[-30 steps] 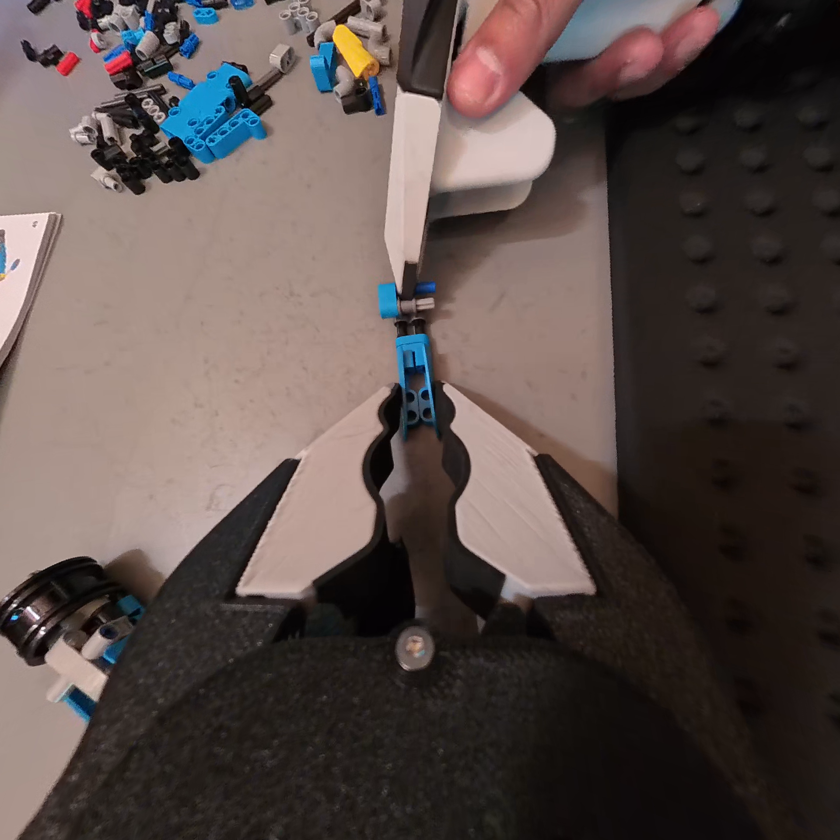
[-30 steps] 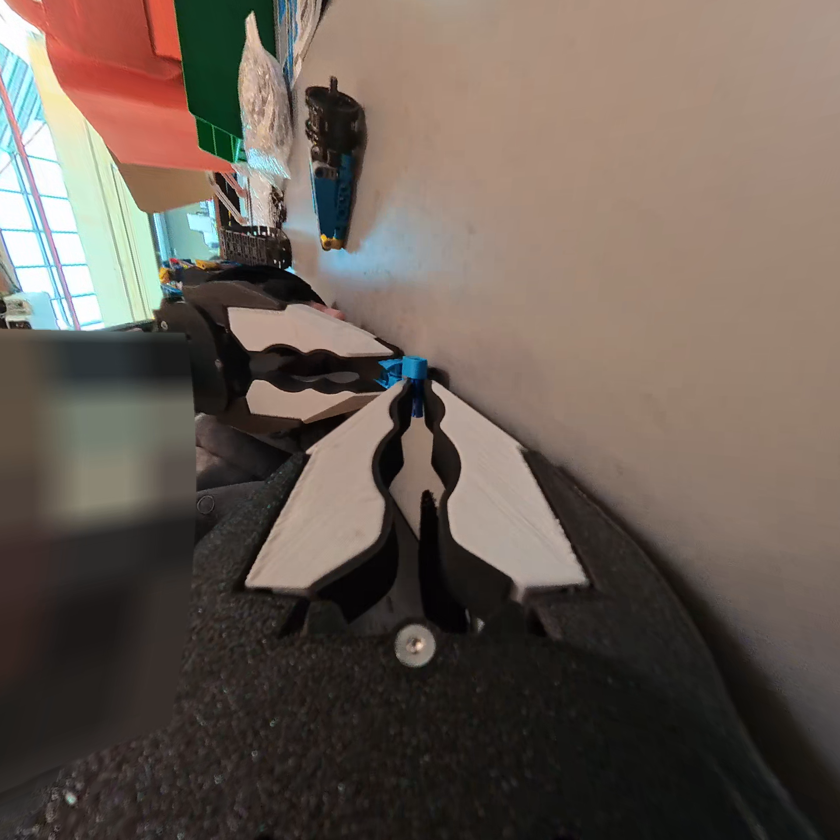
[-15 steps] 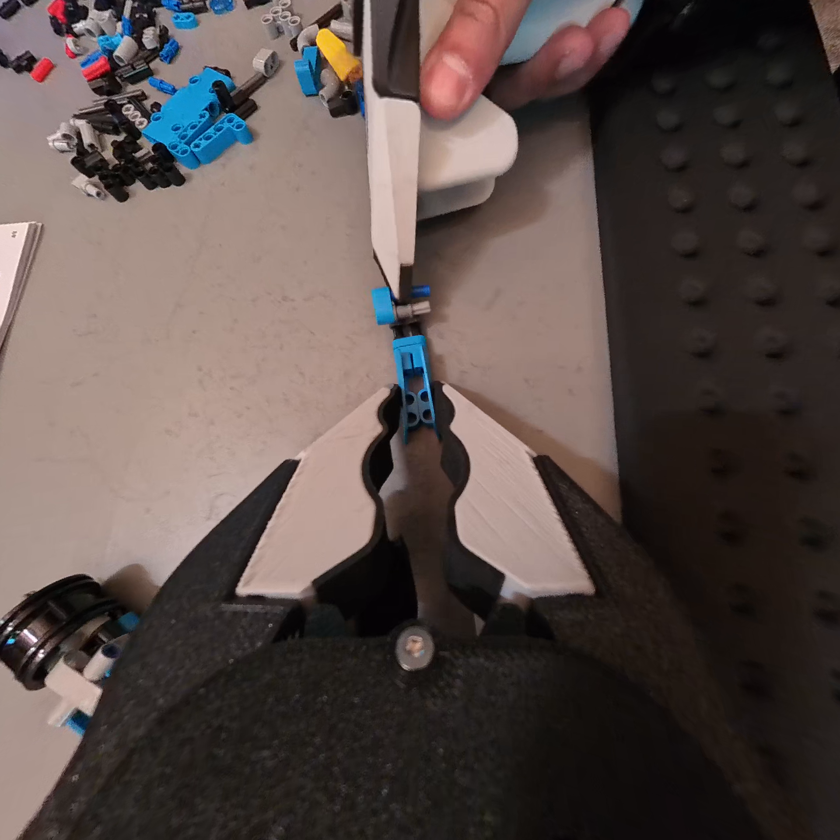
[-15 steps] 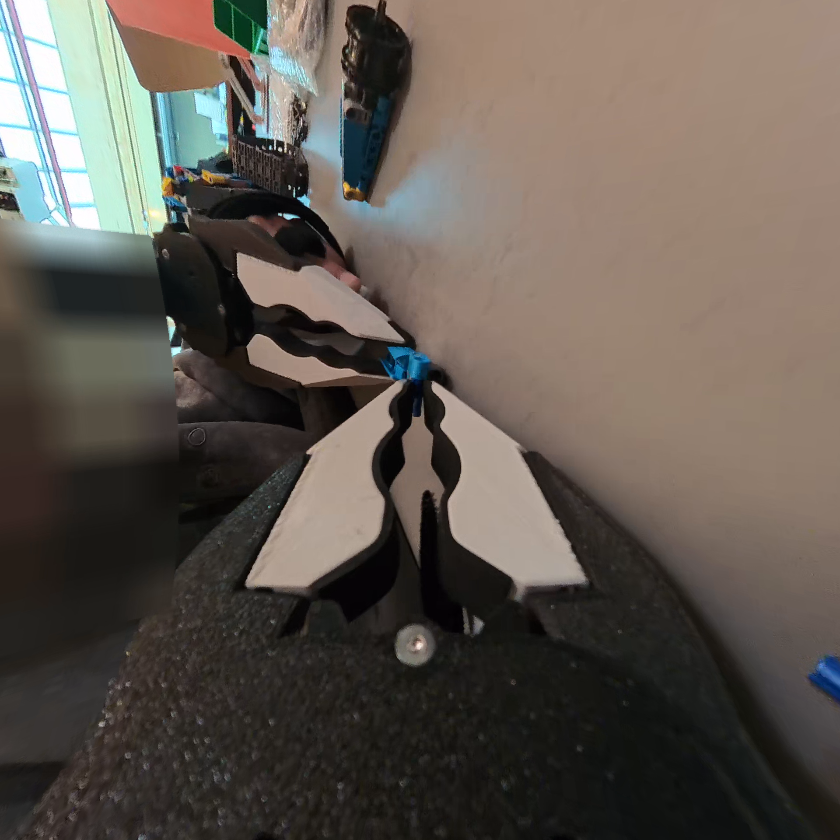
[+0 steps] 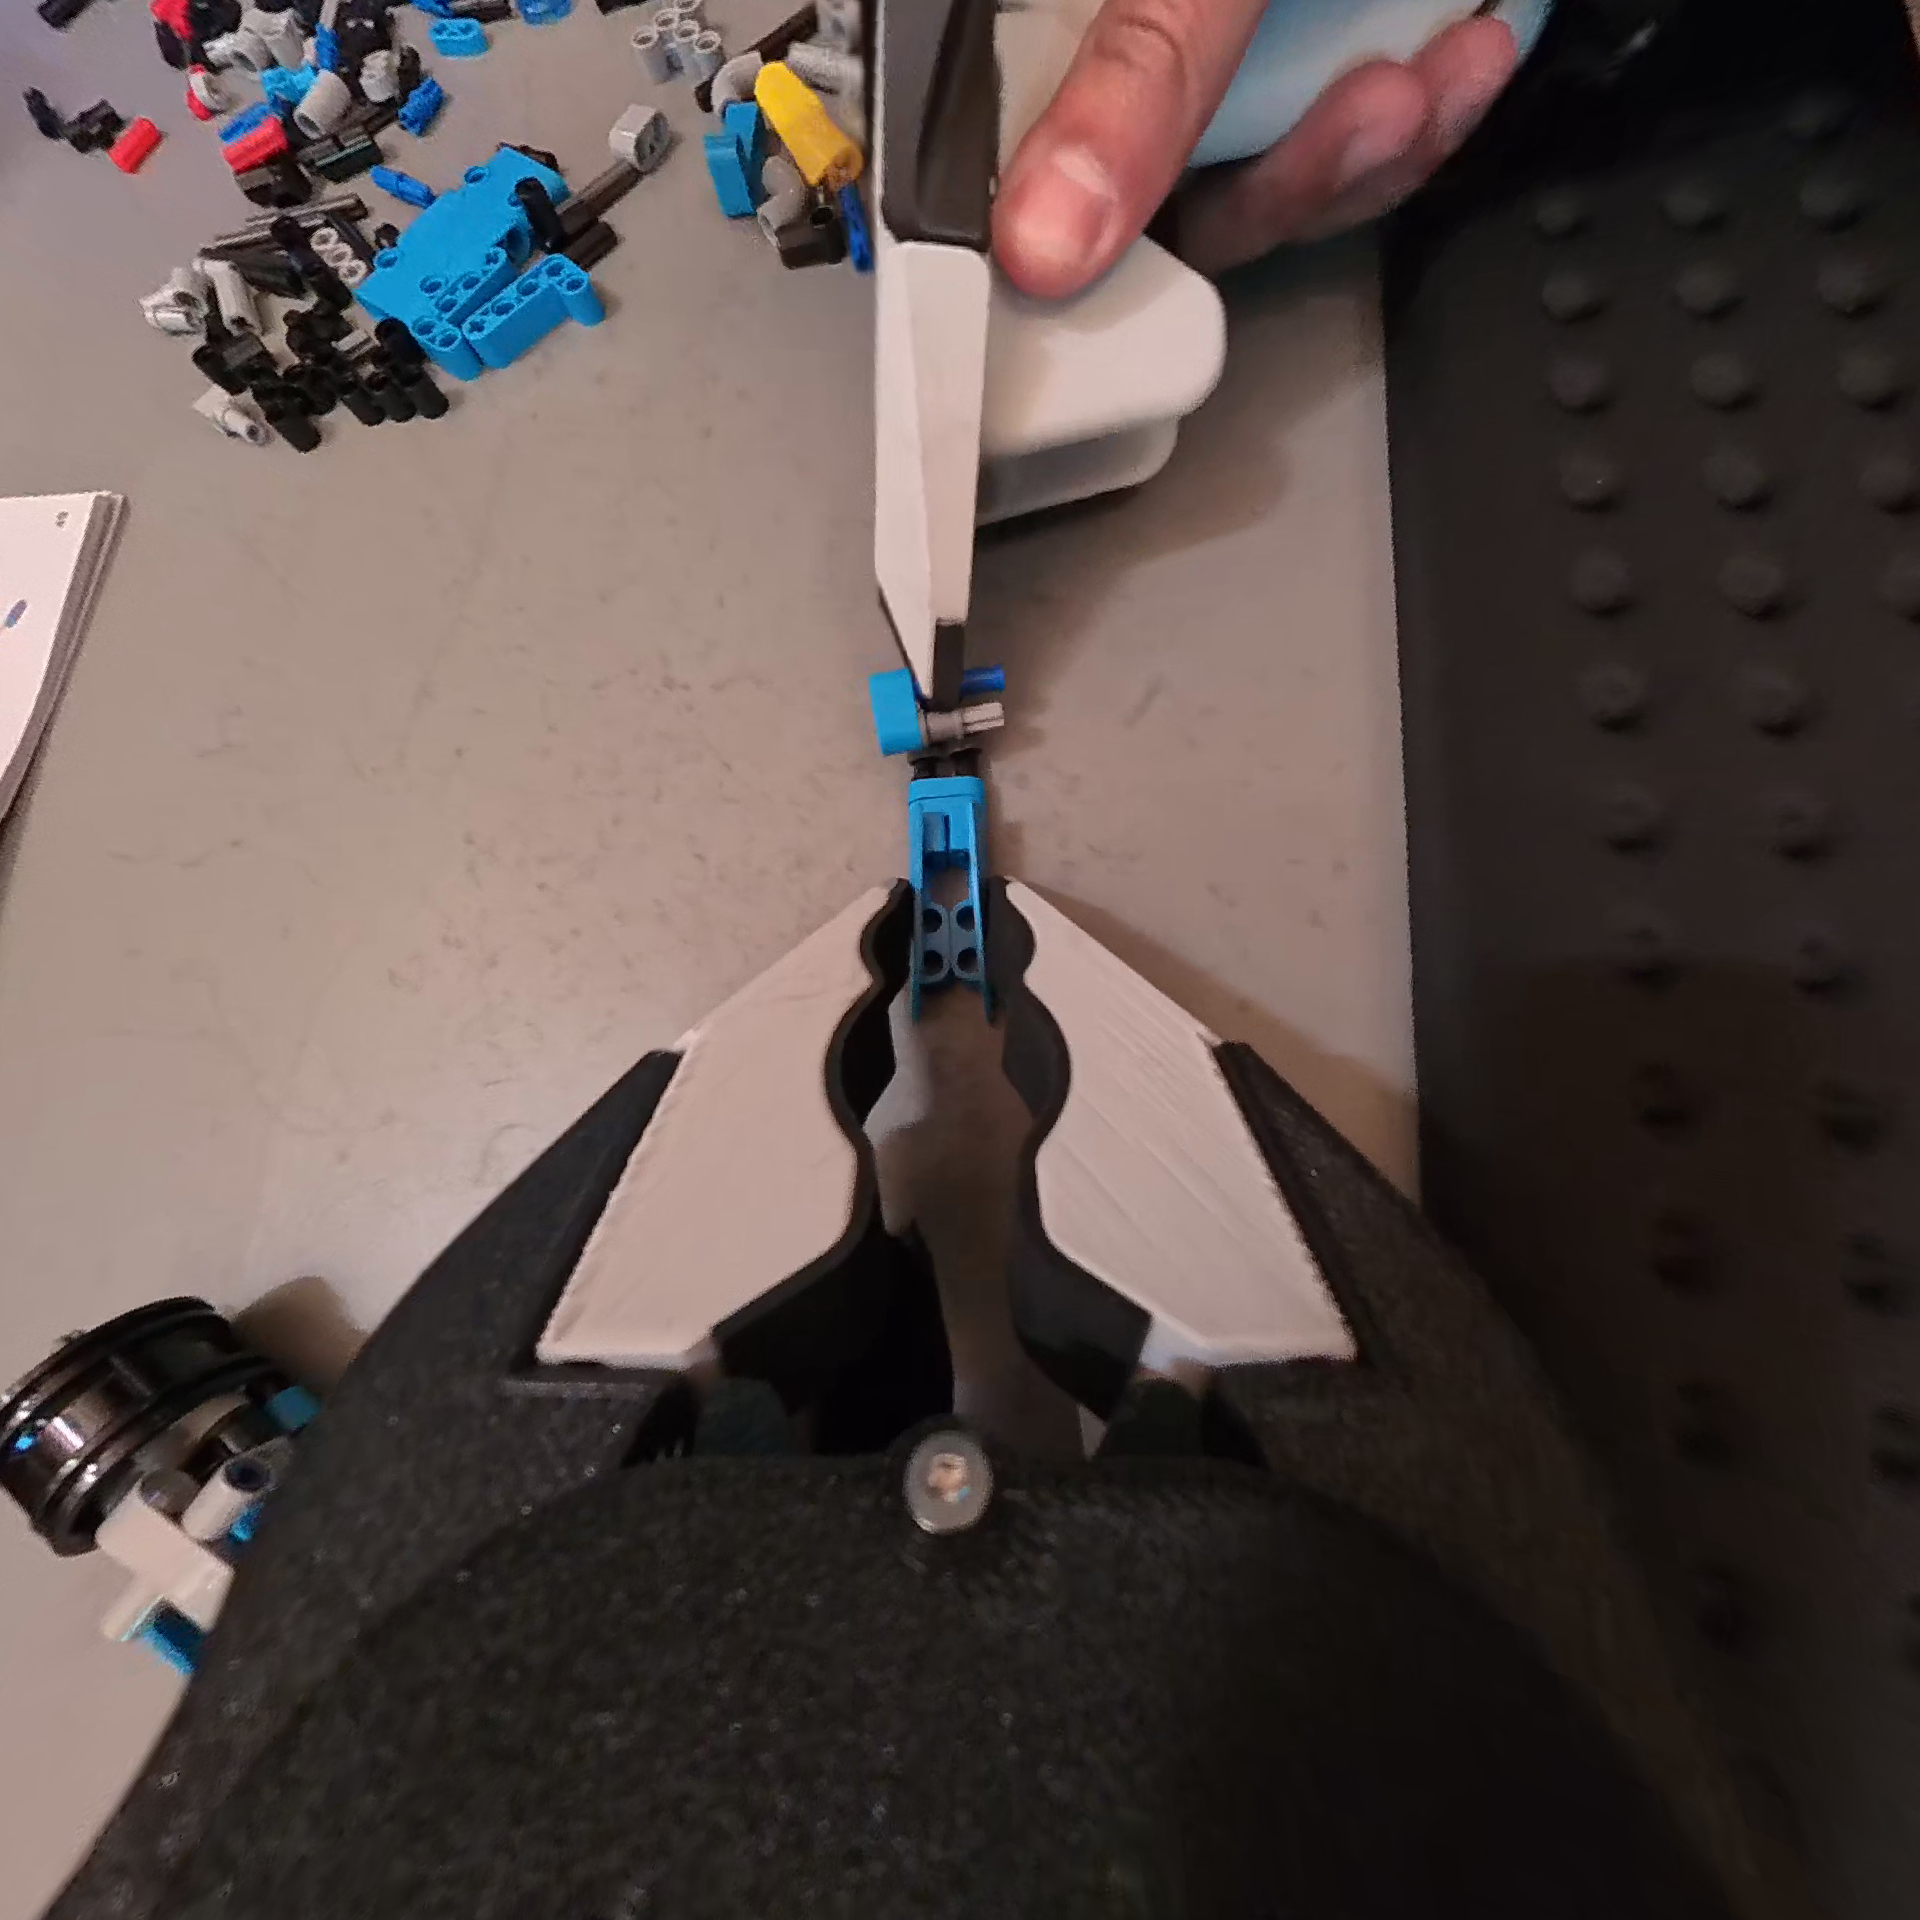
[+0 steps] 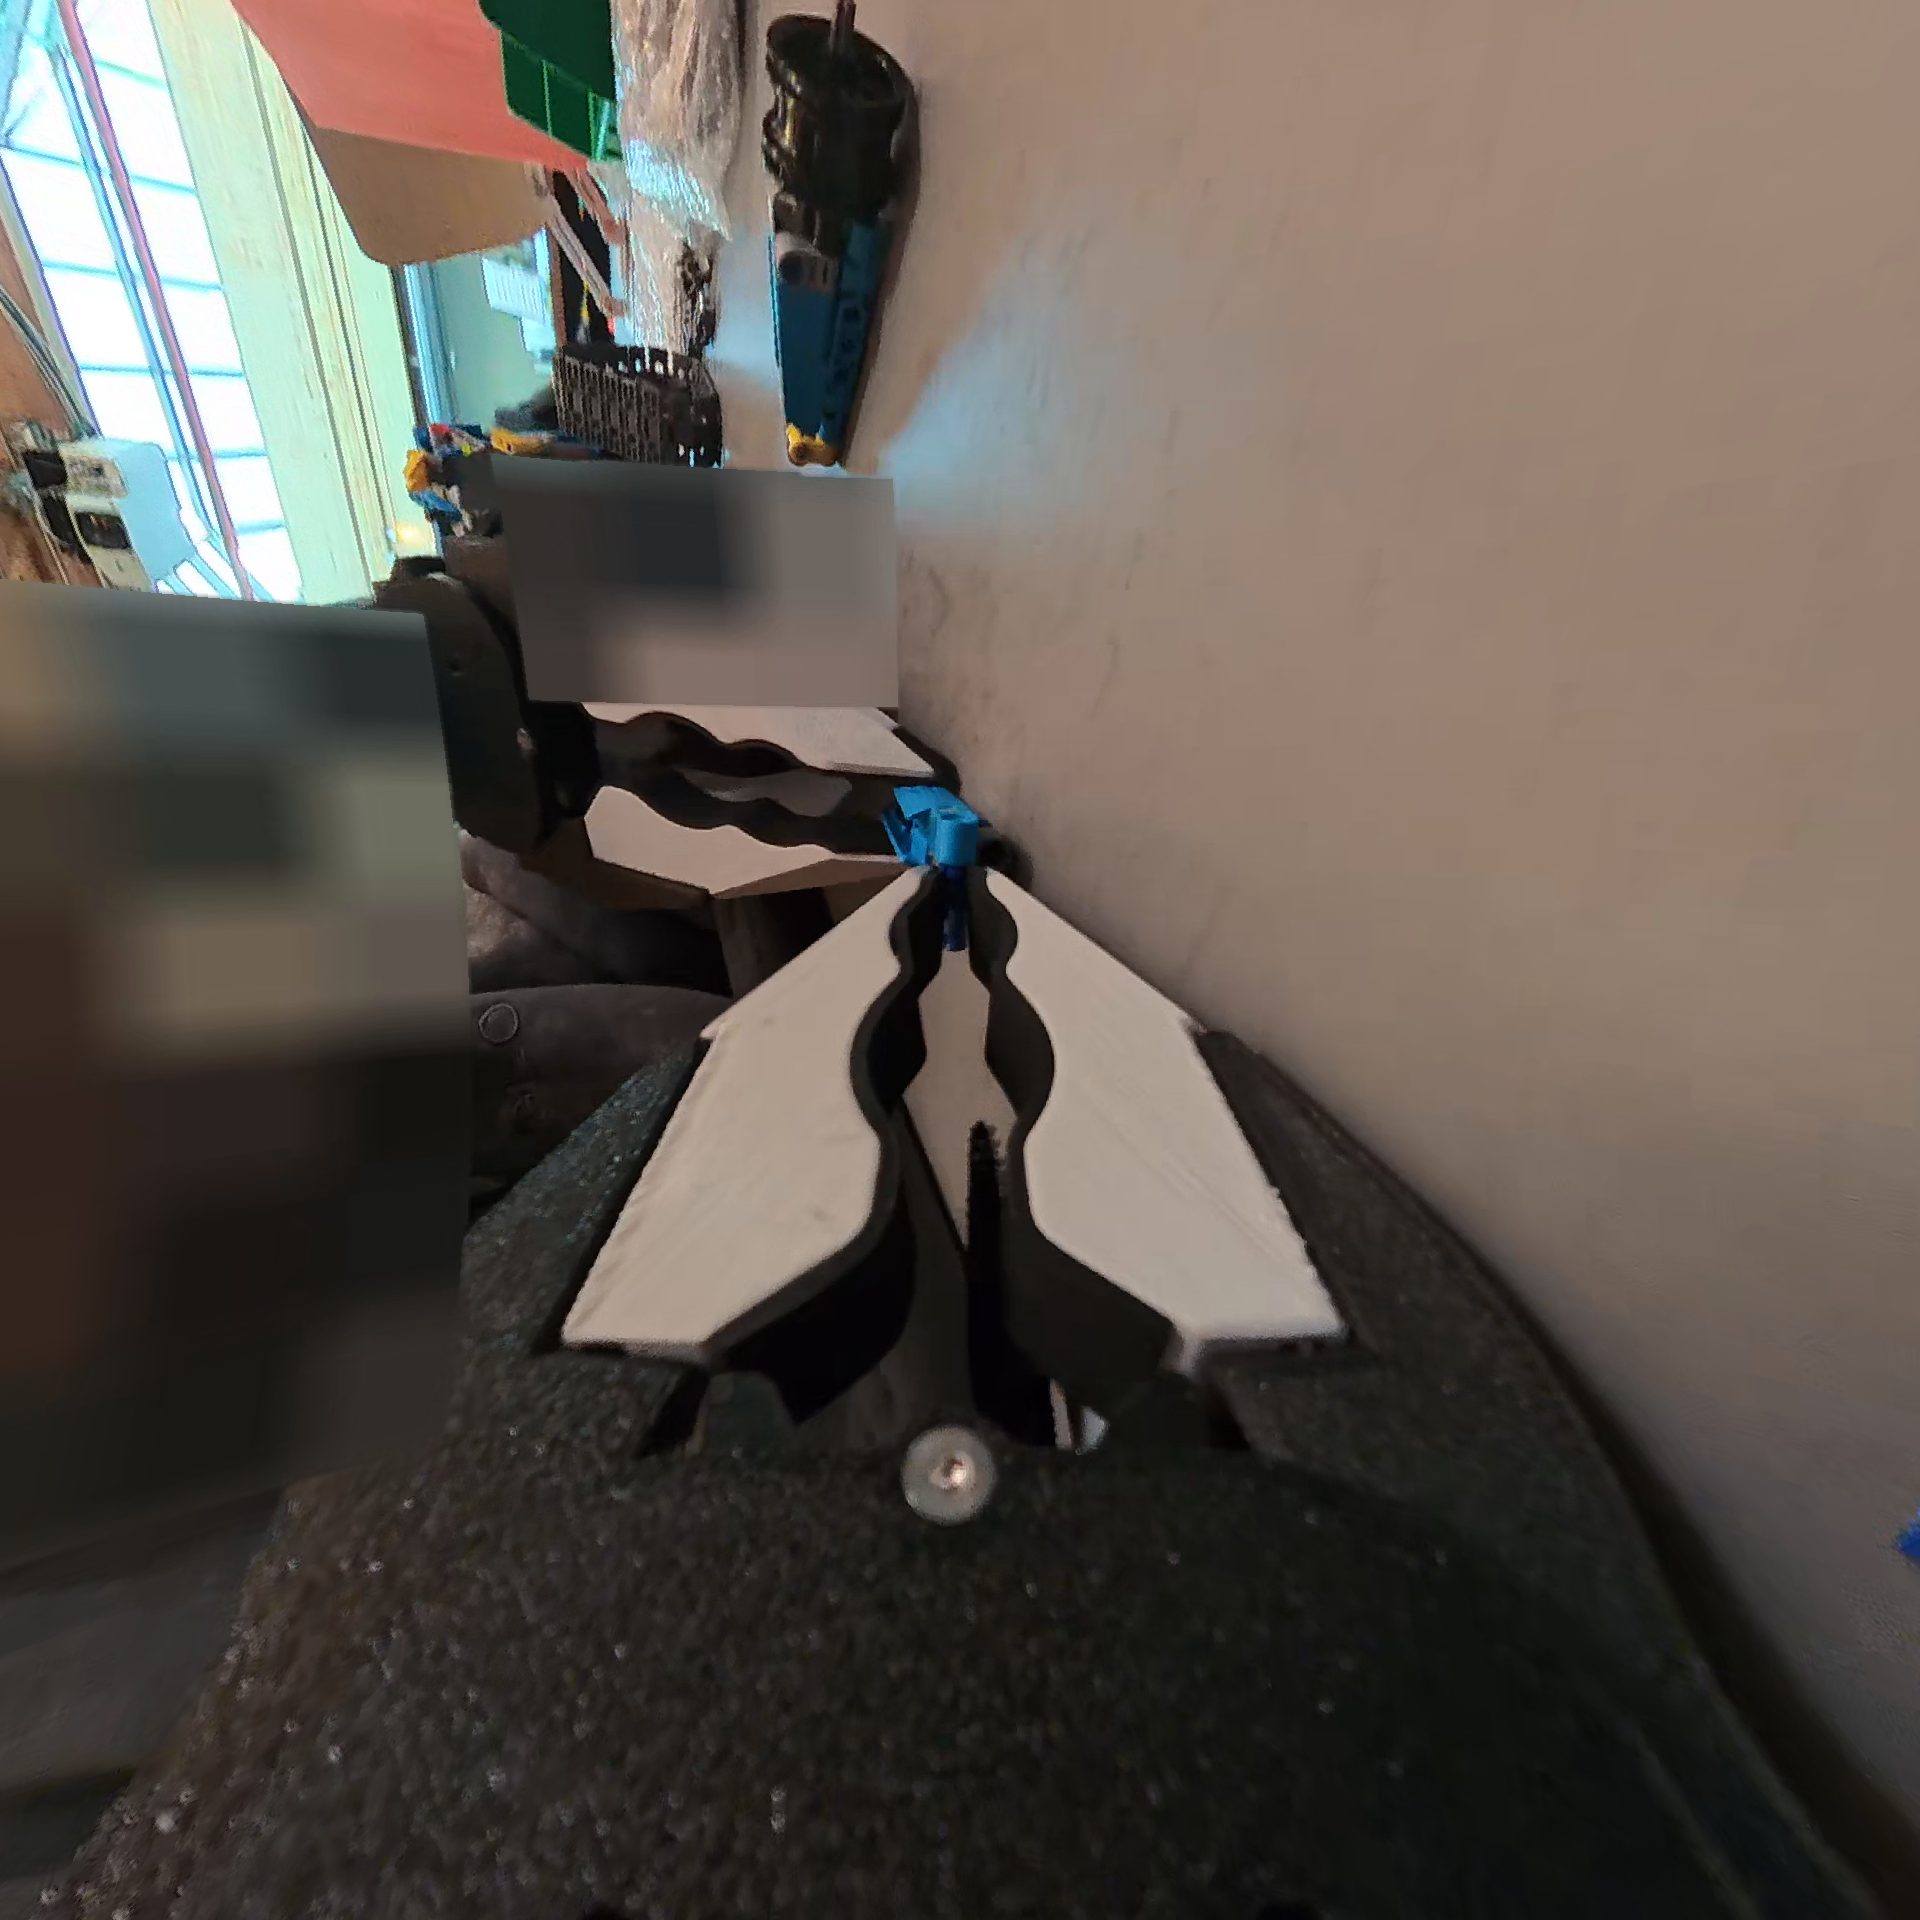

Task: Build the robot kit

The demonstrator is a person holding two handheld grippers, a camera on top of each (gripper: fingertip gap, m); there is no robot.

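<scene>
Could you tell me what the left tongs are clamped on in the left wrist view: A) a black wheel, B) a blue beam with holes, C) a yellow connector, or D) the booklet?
B: the left tongs are shut on the blue beam, whose far end meets the small pin piece held by the right tongs above the table.

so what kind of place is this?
Likely a hobby or lab workbench for building-brick kits: a grey table strewn with loose brick pieces, an instruction booklet at its edge, and a part-built wheeled model.
</scene>
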